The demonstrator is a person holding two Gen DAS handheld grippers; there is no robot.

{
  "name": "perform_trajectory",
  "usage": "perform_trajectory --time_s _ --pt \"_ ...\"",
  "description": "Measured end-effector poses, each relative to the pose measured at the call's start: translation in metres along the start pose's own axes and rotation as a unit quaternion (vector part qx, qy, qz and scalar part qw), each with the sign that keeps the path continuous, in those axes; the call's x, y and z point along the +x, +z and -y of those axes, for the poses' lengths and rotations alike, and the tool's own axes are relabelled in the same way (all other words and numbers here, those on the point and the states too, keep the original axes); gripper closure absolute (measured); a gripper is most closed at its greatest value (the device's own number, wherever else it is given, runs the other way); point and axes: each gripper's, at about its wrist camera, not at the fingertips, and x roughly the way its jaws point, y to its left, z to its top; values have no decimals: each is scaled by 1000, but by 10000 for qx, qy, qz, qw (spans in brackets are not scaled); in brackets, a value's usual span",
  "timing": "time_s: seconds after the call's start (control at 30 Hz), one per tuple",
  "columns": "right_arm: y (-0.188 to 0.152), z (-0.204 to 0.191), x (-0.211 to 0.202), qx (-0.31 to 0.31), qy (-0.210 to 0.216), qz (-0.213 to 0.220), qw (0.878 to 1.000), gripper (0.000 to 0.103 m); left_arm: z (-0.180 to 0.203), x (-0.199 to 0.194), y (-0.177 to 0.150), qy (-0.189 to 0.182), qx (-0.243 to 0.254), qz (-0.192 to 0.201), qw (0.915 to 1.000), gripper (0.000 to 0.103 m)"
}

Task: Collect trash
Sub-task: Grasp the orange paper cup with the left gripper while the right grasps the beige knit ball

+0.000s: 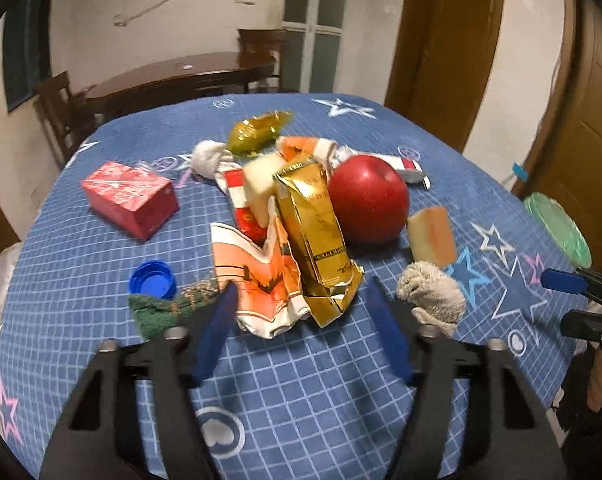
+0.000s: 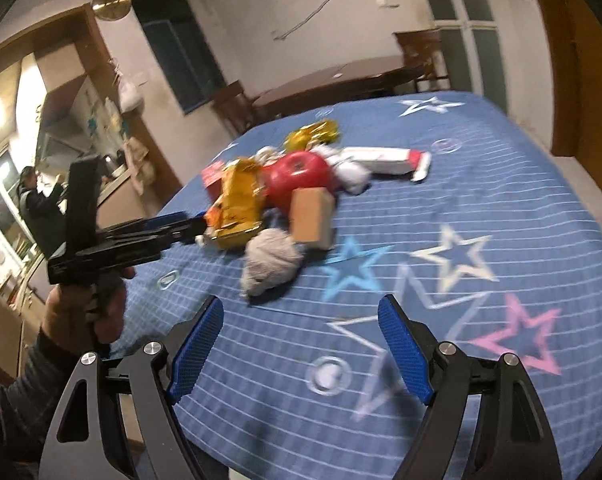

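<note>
A pile of trash lies on the blue star-patterned tablecloth point(image 1: 301, 400). It holds a gold foil packet point(image 1: 317, 232), an orange-and-white wrapper point(image 1: 261, 280), a yellow-green foil wrapper point(image 1: 257, 130), a red carton point(image 1: 131, 198), a blue bottle cap point(image 1: 153, 280) and a red-and-white tube box point(image 1: 409, 166). A red apple point(image 1: 367, 198) sits among them. My left gripper point(image 1: 301, 304) is open just in front of the gold packet and orange wrapper, touching nothing. My right gripper point(image 2: 301, 320) is open and empty, short of a grey balled sock point(image 2: 271, 264).
A sponge block point(image 1: 433, 236), a grey balled sock point(image 1: 431, 292), a white sock point(image 1: 211, 158) and a green cloth point(image 1: 161, 312) lie around the pile. A green-lined bin point(image 1: 557, 224) stands off the table's right edge. A wooden table and chairs point(image 1: 173, 76) stand behind.
</note>
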Motion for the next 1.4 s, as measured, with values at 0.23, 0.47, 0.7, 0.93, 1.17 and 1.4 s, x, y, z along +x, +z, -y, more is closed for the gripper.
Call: perform_trajectory --time_s 0.23,0.47,0.7,0.93,1.17,1.4 --pt "11 -20 49 -44 167 -402 9990 34 -13 14 -8 124 110 -125 9998 73" --pt "26 -33 98 -167 -263 -685 9972 35 -3 12 -4 92 335 -93 9994 73" --pt "30 -37 119 -234 -485 -727 9959 41 -10 22 -6 60 335 -161 9993 73" --pt "27 -40 119 -296 -632 -612 9957 65 -11 19 -12 128 255 -146 9995 87" --pt "24 -45 93 -322 -669 -34 9972 68 -14 -1 -18 215 -55 140 9997 88" --pt "17 -66 50 -660 -1044 715 9898 68 7 -46 -24 271 -215 880 9955 88"
